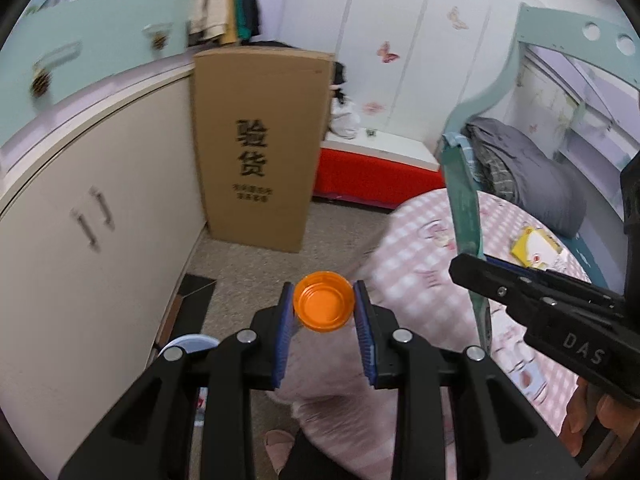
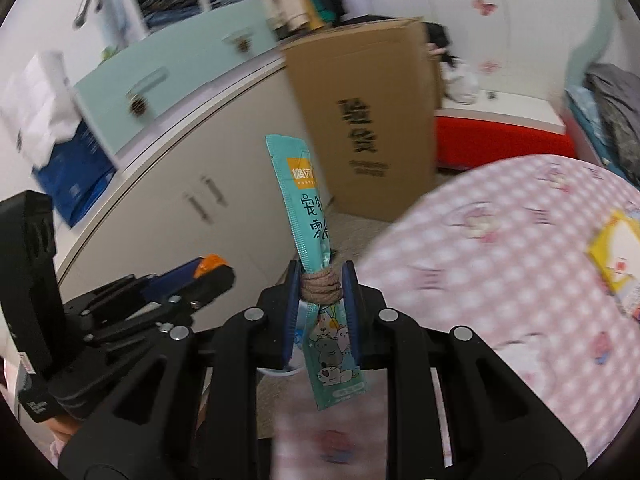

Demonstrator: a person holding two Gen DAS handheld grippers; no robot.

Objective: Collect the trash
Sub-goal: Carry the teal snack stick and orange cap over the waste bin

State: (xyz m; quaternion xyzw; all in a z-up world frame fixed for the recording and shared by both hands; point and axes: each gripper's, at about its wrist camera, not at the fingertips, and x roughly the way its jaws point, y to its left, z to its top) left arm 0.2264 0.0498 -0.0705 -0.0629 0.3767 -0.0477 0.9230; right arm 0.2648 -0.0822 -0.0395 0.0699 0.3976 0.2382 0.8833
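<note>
Left wrist view: the left hand-held gripper [image 1: 324, 312] pinches an orange cap [image 1: 324, 306] by its rim, open side facing the camera and empty, above the floor just beside the bed [image 1: 440, 280]. A white round rim [image 1: 192, 342], perhaps a bin, shows left of the bed; its contents are hidden.

Right wrist view: the right hand-held gripper [image 2: 322, 292] pinches a teal wrapper [image 2: 308, 216] at a string-bound waist, beside the bed. Both pieces look mid-carry; next comes lining up over a bin and letting go.
</note>
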